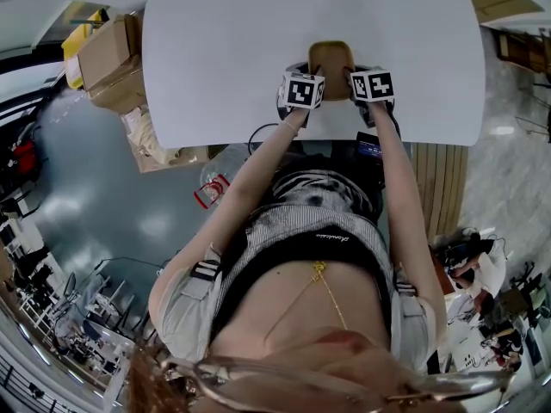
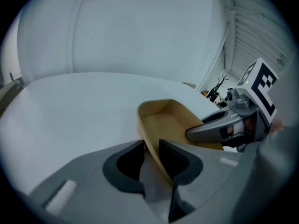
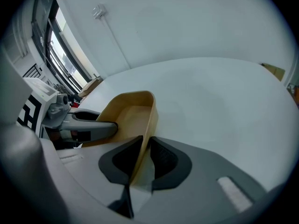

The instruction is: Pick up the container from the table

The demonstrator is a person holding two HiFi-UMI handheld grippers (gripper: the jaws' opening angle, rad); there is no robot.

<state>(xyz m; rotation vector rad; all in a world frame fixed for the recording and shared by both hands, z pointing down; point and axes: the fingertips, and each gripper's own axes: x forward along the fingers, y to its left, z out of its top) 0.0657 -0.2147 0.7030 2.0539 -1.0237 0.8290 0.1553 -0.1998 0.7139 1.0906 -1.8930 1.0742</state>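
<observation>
1. Person's torso [image 1: 301,256] fills the near field of the head view. Both forearms [image 1: 258,166] reach out to the white bench [image 1: 224,50].
2. Container [image 1: 331,58]: shallow tan tray, empty, near-middle of the bench, between the two marker cubes [image 1: 301,90]. Base on or off the bench: cannot tell.
3. Left gripper [image 2: 152,147]: fingers [image 2: 180,160] clamped on the container's left wall, one inside and one outside, with the thin wall running up between them.
4. Right gripper [image 3: 145,146]: fingers [image 3: 163,158] pinched on the right wall the same way. Each gripper view shows the other gripper across the tray.
5. Step in hand (judged): two-handed lift, both grips set approx. opposite each other.
6. Technique:
   - Raise both grippers at equal rate, straight up, rim level.
   - Hold spacing const. Pushing in or pulling apart would likely flex the thin walls.
   - Firm squeeze, no wrist twist.
7. Risk (judged): the hold is only on narrow wall edges, so uneven lift may tilt the tray or let a wall slip out.
</observation>
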